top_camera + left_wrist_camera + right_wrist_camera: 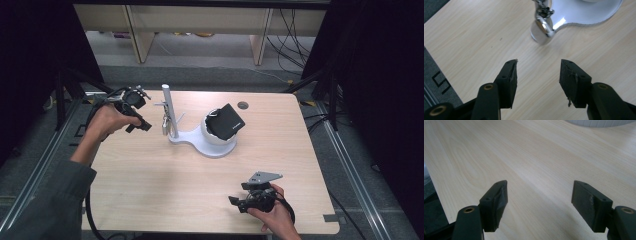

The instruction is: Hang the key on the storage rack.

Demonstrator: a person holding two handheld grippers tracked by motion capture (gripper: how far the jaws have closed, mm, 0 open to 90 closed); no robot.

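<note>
A: The left gripper (538,72) has its jaws apart with nothing between them, just bare table (474,37); the small metal padlock (542,30) hangs a little way ahead of them

B: And where does that padlock sit against the stand?

A: It dangles from a hook on the white stand (200,140), close beside the upright post (167,107) and just above the stand's flat base; the gripper is just to the left of the post

B: How should it handle?

A: Probably dense for its size, rigid, with a polished body that could slip; since it hangs free it is likely to swing when nudged. The flat sides of the body look the best place to pinch

B: And the other hand?

A: The right gripper (539,195) also stands wide with nothing in it, well in front of the stand near the table's near edge; a black wallet (227,121) rests in the stand's bowl
</note>
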